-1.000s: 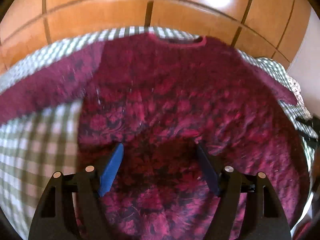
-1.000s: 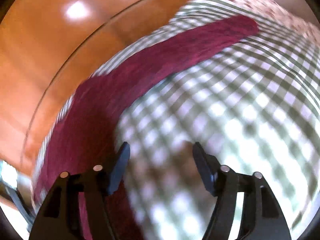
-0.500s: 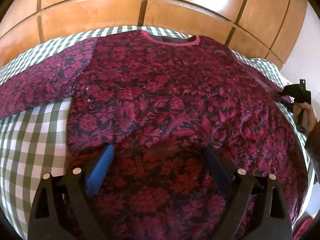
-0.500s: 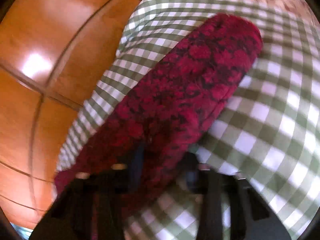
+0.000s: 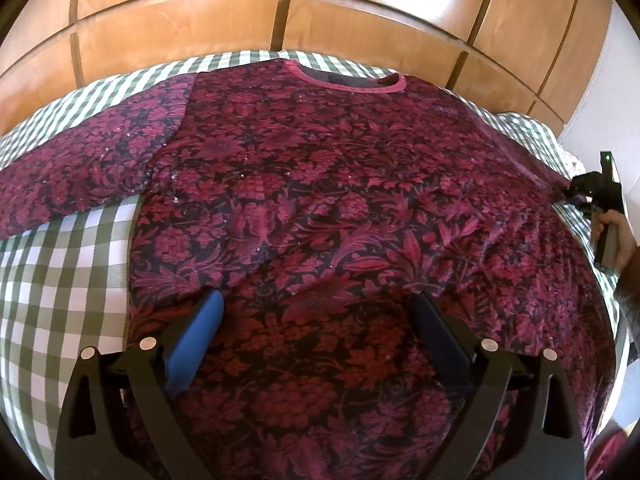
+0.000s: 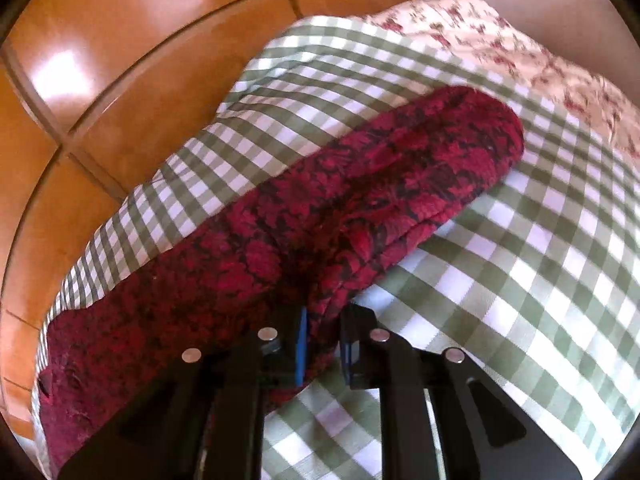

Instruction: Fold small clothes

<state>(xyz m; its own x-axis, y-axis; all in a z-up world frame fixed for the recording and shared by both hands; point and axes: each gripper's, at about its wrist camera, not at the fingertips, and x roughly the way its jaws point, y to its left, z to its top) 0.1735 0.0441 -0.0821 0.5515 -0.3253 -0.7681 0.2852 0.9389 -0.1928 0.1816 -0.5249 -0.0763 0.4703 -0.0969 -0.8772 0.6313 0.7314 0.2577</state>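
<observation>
A dark red floral sweater point(image 5: 328, 208) lies spread flat, front up, neckline point(image 5: 344, 82) at the far side, on a green-and-white checked cloth point(image 5: 60, 272). My left gripper point(image 5: 316, 312) hovers open above the sweater's lower body, holding nothing. The right gripper point(image 5: 576, 194) shows at the far right of the left wrist view, at the sweater's right sleeve. In the right wrist view my right gripper point(image 6: 323, 330) is shut on the lower edge of that sleeve point(image 6: 400, 184), pinching a fold of fabric between its blue pads.
A wooden panelled wall point(image 5: 320, 12) runs behind the bed. A cream floral bedspread point(image 6: 520, 40) lies beyond the checked cloth point(image 6: 540, 260) past the sleeve end. The sweater's left sleeve point(image 5: 80, 172) stretches out to the left.
The right gripper has moved onto the right sleeve and shut on its edge. The left gripper has stayed open while its view pulled back a little from the sweater.
</observation>
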